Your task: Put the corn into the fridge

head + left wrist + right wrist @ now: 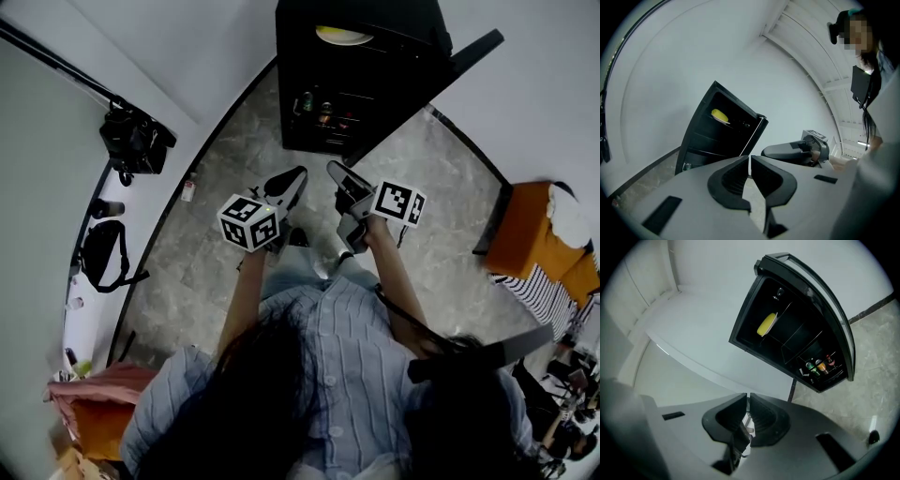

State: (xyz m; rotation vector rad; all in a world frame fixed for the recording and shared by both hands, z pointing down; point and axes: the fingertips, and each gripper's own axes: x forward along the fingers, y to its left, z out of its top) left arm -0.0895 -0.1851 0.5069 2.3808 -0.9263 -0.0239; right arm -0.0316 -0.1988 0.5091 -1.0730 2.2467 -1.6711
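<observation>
Left hand-held gripper (291,180) (750,161): jaws pressed together, nothing between them. It is raised in front of the person, pointing toward the fridge (375,89) (701,136) (834,319).

Right hand-held gripper (339,176) (787,151) (747,404): just beside the left one, jaws likewise closed on nothing.

The fridge is black, stands on the grey floor (216,244) at the wall, and its door (469,52) is swung open to the right.

Corn (342,36) (719,115) (767,324): yellow, lying on the fridge's top shelf, well apart from both grippers, ahead of them.

Cans (323,111) (818,365) sit on a lower shelf.
</observation>
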